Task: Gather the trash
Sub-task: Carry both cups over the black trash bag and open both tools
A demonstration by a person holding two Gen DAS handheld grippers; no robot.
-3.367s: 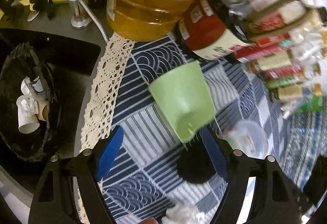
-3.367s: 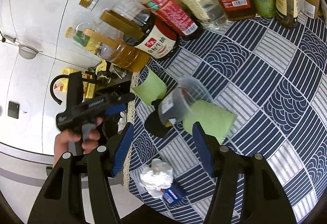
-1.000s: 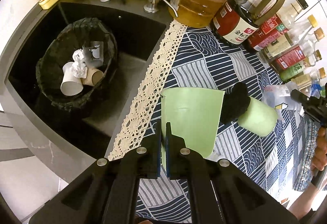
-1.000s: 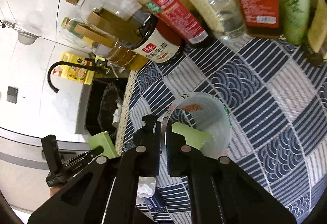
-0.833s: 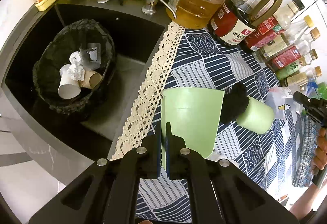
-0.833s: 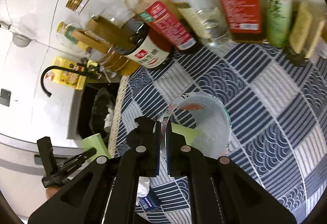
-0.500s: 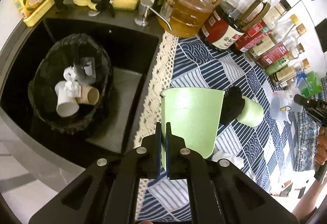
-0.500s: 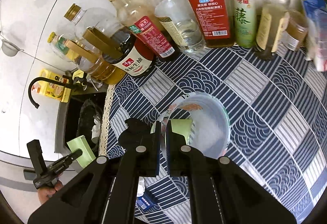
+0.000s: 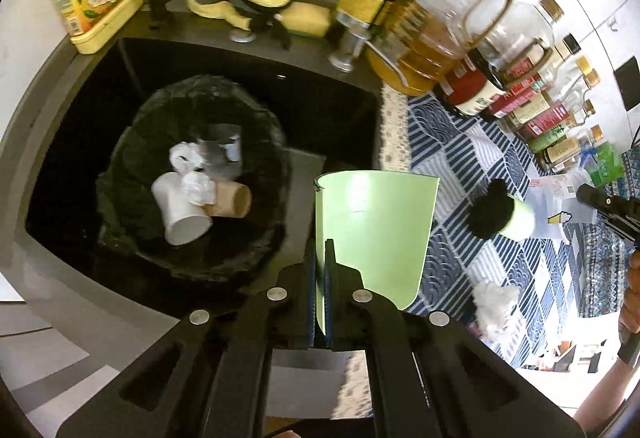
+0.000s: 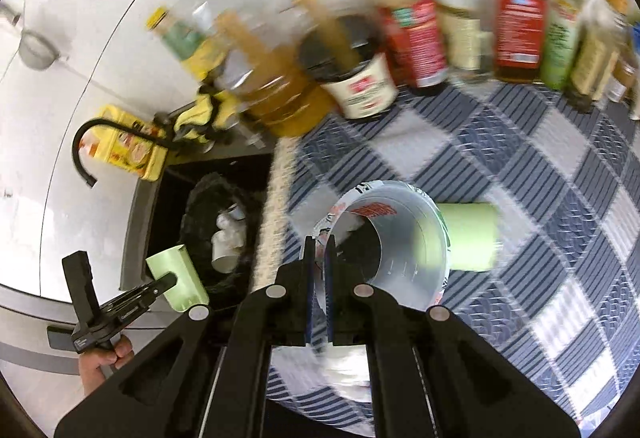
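Two cups are pinched by their rims for carrying: the left gripper [image 9: 319,302] clamps a green cup [image 9: 374,230], trash bin [image 9: 132,142] ahead-left; the right gripper [image 10: 319,298] clamps a clear cup [image 10: 400,238] over the counter [image 10: 540,198].

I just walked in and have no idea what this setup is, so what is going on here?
A person is clearing trash off a kitchen counter with two hand-held grippers. The left gripper pinches the rim of a green paper cup, held near the lined trash bin in the sink. The right gripper pinches a clear plastic cup above the patterned cloth, where another green cup lies.
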